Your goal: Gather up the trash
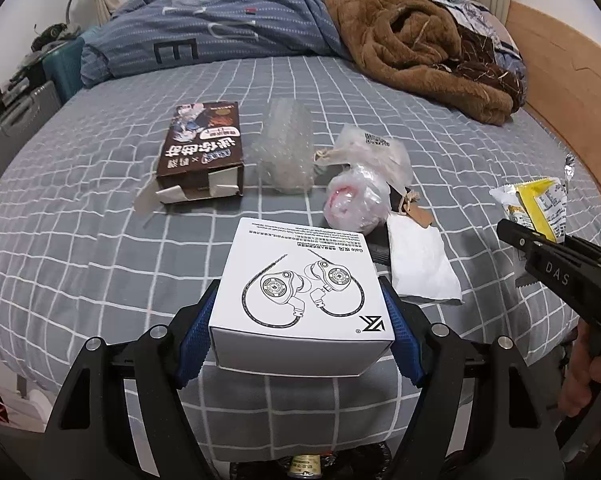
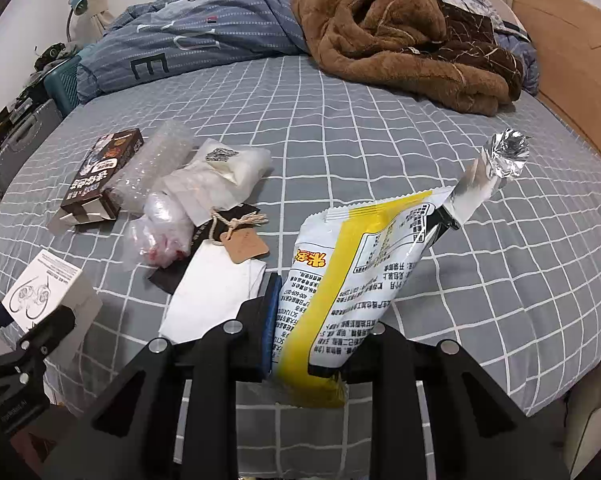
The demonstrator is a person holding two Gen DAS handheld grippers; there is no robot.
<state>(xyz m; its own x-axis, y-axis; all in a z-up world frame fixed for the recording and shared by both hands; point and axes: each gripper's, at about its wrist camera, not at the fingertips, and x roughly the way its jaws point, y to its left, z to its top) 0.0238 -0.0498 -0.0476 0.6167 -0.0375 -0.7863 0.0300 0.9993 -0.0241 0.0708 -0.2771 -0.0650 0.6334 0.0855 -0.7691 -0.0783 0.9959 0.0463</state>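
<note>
Carry-off step, both hands loaded. Left gripper [image 1: 300, 320] pinched the white earphone box [image 1: 300, 280] by its sides, clear of the bed [image 1: 100, 260]; right gripper [image 2: 320, 332] clamped a yellow snack wrapper [image 2: 352, 280]. Ahead lay tissue [image 1: 420, 264], plastic bags [image 1: 360, 184], bubble wrap [image 1: 284, 148], then a brown carton [image 1: 204, 152]. Next: likely bin both loads and return.

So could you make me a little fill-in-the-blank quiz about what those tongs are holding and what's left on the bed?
1. The left tongs hold a white ____ printed with an earphone drawing.
2. The right tongs pinch a white and ____ snack wrapper.
3. The brown carton lies on the bed with its end flap ____.
4. A ____ fleece blanket is heaped near the headboard.

Missing words: box; yellow; open; brown
</note>
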